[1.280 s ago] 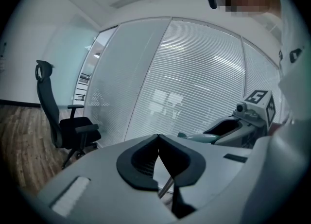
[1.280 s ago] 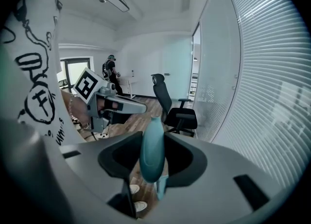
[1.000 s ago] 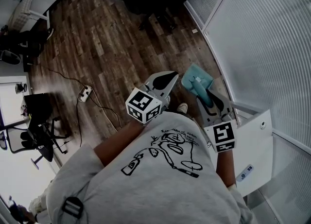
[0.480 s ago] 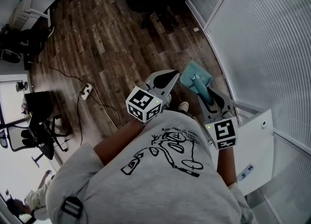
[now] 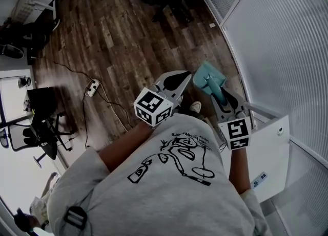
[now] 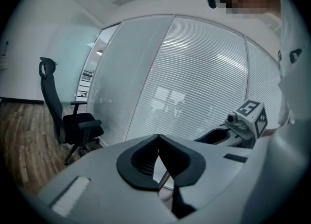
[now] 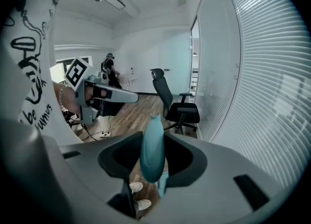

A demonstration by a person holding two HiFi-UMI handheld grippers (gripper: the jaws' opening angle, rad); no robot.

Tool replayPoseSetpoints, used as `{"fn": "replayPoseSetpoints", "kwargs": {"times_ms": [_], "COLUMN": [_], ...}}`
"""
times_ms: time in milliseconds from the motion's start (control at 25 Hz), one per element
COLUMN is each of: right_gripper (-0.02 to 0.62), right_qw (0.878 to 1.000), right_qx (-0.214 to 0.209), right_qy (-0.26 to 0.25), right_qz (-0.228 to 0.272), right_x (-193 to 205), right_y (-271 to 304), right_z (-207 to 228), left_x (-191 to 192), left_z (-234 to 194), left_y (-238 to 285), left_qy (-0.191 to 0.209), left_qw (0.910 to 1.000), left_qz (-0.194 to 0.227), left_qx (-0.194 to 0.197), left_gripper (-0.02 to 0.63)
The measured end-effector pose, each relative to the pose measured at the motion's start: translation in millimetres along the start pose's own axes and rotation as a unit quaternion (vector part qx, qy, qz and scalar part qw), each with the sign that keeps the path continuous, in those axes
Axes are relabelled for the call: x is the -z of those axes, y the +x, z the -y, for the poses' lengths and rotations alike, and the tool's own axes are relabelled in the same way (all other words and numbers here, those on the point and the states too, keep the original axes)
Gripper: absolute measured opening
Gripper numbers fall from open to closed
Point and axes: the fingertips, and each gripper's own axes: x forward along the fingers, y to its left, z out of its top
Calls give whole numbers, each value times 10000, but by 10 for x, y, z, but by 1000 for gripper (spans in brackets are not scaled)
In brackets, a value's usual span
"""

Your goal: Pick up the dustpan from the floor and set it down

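Here: teal dustpan (image 5: 208, 79), rounded handle clamped in right gripper (image 7: 152, 159); left gripper (image 6: 159, 159) closed, empty.

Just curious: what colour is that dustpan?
The dustpan is light teal; the head view shows it best.

Beneath me a power strip (image 5: 92, 87) lies on the wood floor (image 5: 118, 40); a black office chair (image 6: 73, 123) stands by the glass wall (image 6: 194, 72).

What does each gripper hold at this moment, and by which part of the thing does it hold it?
The right gripper holds the teal dustpan by its handle, between its jaws. The left gripper holds nothing; its jaws are together.
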Motion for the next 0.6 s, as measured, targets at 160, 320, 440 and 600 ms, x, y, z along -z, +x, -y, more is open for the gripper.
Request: {"fn": "replayPoseSetpoints", "kwargs": {"times_ms": [160, 320, 440, 600], "right_gripper": [130, 129, 129, 129], "right_qw": [9998, 9998, 9996, 9992], "right_qx": [-22, -32, -4, -24], "right_qy": [53, 99, 143, 208], "right_qz": [-184, -195, -259, -350], "right_x": [165, 272, 418, 589], "right_y": [101, 232, 337, 459], "right_z": [45, 63, 101, 122], "left_x": [44, 79, 129, 211], "left_z": [-31, -64, -91, -115], "left_y": [-16, -59, -70, -91], "left_qy": [-52, -77, -94, -113], "left_qw": [10000, 9999, 9998, 9996], "left_qz": [-37, -76, -122, -167], "left_qx": [-67, -119, -151, -174], "left_gripper": [2, 2, 2, 2]}}
